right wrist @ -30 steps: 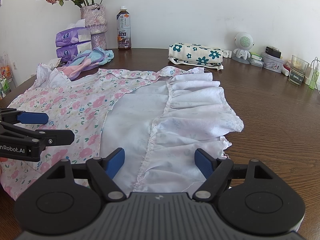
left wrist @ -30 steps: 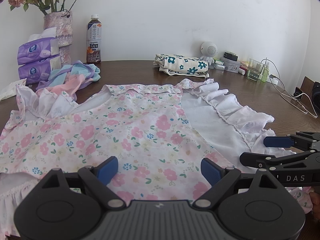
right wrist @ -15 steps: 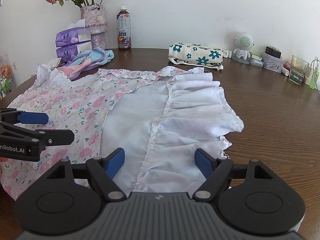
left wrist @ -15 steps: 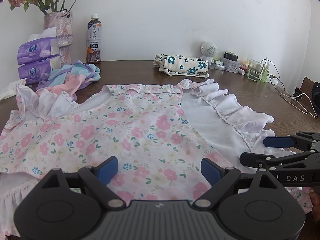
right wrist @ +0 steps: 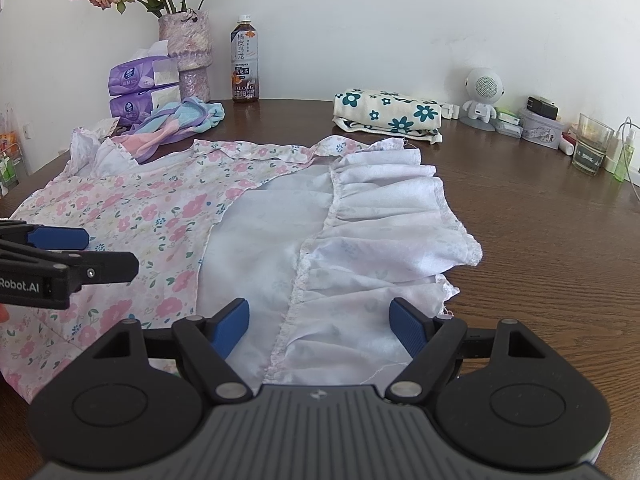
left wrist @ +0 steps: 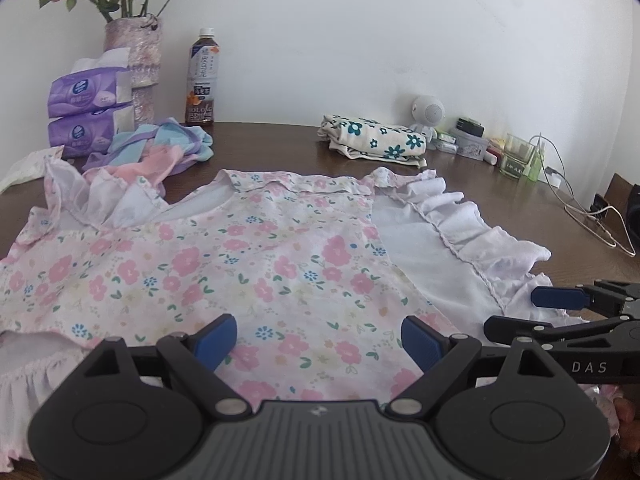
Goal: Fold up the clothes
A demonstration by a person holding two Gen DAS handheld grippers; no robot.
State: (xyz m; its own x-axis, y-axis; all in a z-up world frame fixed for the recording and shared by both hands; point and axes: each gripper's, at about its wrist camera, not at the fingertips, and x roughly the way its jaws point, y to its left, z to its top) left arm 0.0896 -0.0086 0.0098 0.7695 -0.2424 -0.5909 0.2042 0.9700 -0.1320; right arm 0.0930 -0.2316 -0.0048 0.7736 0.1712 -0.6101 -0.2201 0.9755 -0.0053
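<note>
Pink floral cotton dress point(left wrist: 248, 264) lies spread on the dark wooden table point(right wrist: 540, 240), thin, limp, light; grip the near hem. Left tongs point(left wrist: 318, 338) and right tongs point(right wrist: 320, 322) hover wide, empty.

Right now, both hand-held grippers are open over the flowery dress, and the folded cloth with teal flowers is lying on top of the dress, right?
Not quite. The right wrist view shows the folded teal-flower cloth on the bare table behind the flowery dress, apart from it. Both the left hand-held gripper and the right hand-held gripper are open over the dress.
</note>
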